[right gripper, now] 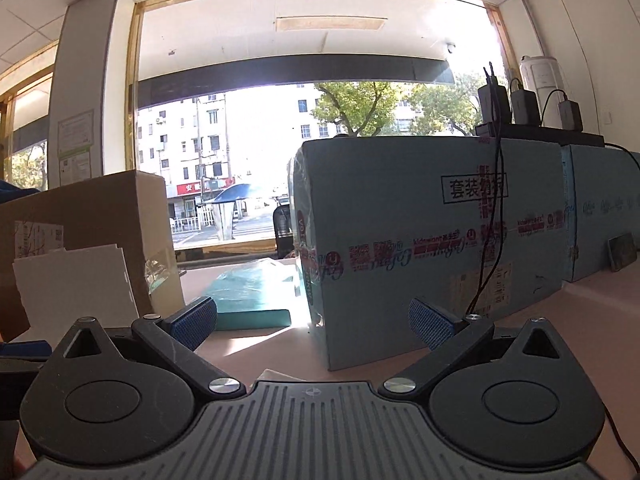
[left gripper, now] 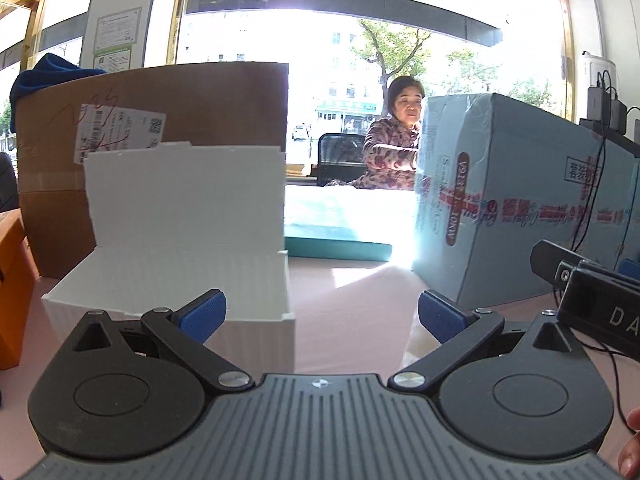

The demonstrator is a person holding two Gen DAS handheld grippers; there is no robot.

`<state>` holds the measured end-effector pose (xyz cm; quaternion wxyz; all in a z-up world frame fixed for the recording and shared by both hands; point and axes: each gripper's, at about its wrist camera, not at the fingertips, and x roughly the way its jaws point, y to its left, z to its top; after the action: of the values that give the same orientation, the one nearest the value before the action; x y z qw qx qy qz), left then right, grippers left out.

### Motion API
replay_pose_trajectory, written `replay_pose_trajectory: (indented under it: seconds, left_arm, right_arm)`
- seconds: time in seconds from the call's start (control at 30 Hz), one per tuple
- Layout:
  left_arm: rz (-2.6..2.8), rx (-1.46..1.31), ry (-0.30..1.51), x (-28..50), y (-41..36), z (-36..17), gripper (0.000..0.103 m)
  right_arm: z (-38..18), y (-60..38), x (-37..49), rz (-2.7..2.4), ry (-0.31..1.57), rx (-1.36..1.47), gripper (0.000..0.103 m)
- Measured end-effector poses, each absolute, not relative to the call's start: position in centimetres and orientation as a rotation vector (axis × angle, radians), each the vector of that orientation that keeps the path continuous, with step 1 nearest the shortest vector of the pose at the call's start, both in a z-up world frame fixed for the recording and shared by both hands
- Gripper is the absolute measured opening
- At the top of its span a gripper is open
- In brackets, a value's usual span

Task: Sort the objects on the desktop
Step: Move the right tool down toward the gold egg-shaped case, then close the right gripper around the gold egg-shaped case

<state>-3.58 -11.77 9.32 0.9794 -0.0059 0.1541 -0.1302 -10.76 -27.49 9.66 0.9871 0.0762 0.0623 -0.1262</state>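
A white corrugated box [left gripper: 176, 280] with its lid flap up stands on the pink desk [left gripper: 352, 320], just ahead and left of my left gripper [left gripper: 322, 316]. That gripper is open and holds nothing; its left blue pad [left gripper: 202, 316] overlaps the box's near rim. The right gripper's black body [left gripper: 592, 292] shows at the right edge of the left wrist view. My right gripper [right gripper: 312, 328] is open and empty above the desk [right gripper: 580, 328], facing a large light-blue carton [right gripper: 436, 240]. The white box's lid [right gripper: 76, 284] appears at far left there.
A tall brown cardboard box [left gripper: 160, 128] stands behind the white box, and an orange box [left gripper: 12, 292] sits at the far left. A flat teal packet [left gripper: 340, 224] lies between the cartons. A person [left gripper: 394, 144] sits beyond the desk. Chargers [right gripper: 520, 108] with cables rest on the blue carton.
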Motion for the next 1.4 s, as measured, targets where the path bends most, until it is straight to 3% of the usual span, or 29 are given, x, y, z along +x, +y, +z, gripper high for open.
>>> replay_pose_trajectory:
  seconds: [0.23,0.53,0.8,1.07,1.27,1.4]
  left_arm:
    - [-0.383,0.072,0.233,-3.5,-18.3,11.1,0.103]
    - [-0.602,0.086,0.494,1.0,-22.0,6.8,0.103]
    - [-0.761,0.078,0.673,4.5,-20.7,2.8,0.103]
    - [-0.847,0.188,0.511,2.8,-20.5,2.2,0.103]
    - [-0.893,0.19,0.5,2.7,-20.5,1.8,0.103]
    - [-0.91,0.178,0.513,3.0,-20.8,1.5,0.103]
  right_arm:
    - [9.8,-35.0,-11.5,-0.258,0.186,0.389,0.103]
    - [6.4,-40.0,-9.4,-0.118,0.35,0.696,0.103]
    - [4.3,-39.8,-7.2,0.024,0.447,0.764,0.103]
    - [2.9,-39.0,-5.6,0.067,0.535,0.751,0.101]
    - [2.1,-38.5,-5.0,0.084,0.573,0.737,0.097]
    - [1.9,-37.8,-4.7,0.112,0.594,0.71,0.082]
